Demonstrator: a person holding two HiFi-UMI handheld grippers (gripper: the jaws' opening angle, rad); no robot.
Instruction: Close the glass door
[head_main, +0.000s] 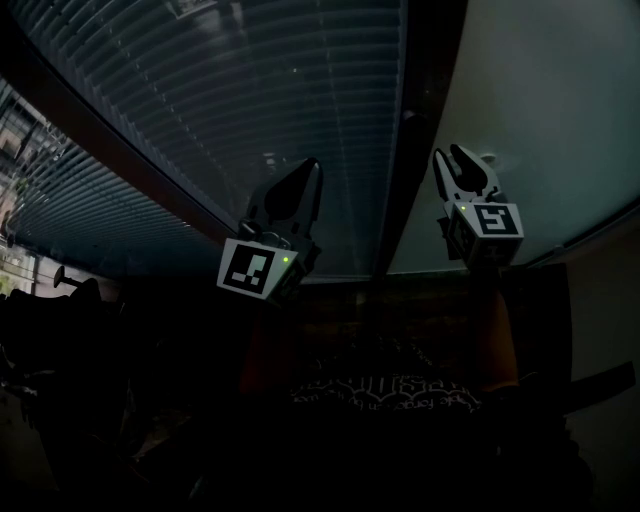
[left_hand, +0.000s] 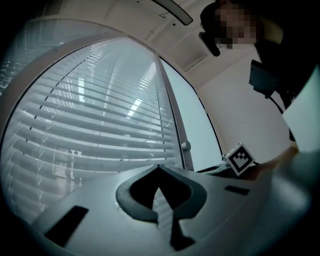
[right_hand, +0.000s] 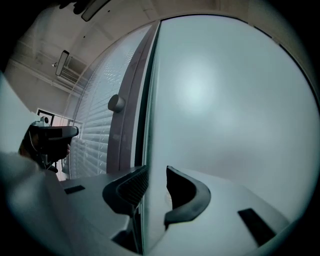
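Your right gripper (right_hand: 156, 171) has its fingers a narrow gap apart, straddling the free edge of the glass door (right_hand: 225, 110). The ribbed finger (right_hand: 131, 186) sits close against that edge and the other finger (right_hand: 186, 192) stands a little off it. I can't tell if there's any real clamp on the glass. The door is a frosted, pale grey-green panel, plain and evenly lit, with no print or hardware showing on its face. Its edge runs as a straight dark line from the top of the right gripper view down between the fingers. Just left of that edge is a grey upright frame (right_hand: 127, 115) with a small round knob (right_hand: 116, 103) on it, and past that a glazed panel with horizontal blinds (right_hand: 95, 135). In the head view the door (head_main: 540, 120) fills the upper right, the dark frame (head_main: 415, 150) splits it from the blinds (head_main: 220, 90), and your right gripper (head_main: 448, 155) points up at the door close to the frame. Your left gripper (head_main: 310, 172) is raised in front of the blinds side. Its fingers (left_hand: 150, 176) are fully together with nothing between them, aimed at the blinds (left_hand: 90, 115), knob (left_hand: 186, 146) off to the right.
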